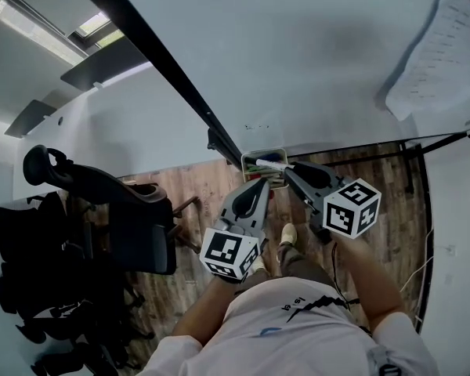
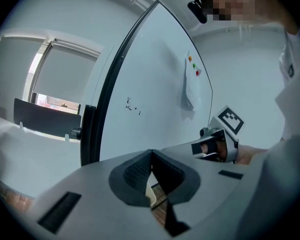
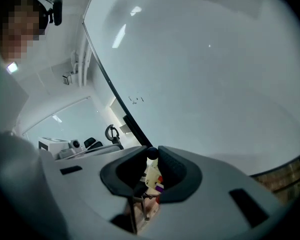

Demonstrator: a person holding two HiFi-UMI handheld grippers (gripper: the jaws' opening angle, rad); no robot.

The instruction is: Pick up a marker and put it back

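a: step?
b: pick-up, judged. right gripper [image 3: 152, 156] clamped on the white marker with black cap [image 3: 151, 173], at the small cream marker box [image 1: 262, 153] under the whiteboard [image 1: 298, 53]. left gripper [image 2: 151, 156] clenched, empty.
a: next?
b: lift clear, then lower it back.

The place is taken to be an office or meeting room. A large whiteboard [image 1: 298, 61] is seen from 11 to 2 o'clock, with a paper sheet [image 1: 442, 61] fixed at 2 and a marker [image 1: 270, 164] in a holder [image 1: 260, 157] at its foot. A black office chair [image 1: 102, 202] stands at 9 on wood-look flooring [image 1: 392, 210]. Possibly a blinded window [image 2: 60, 79] lies beyond.
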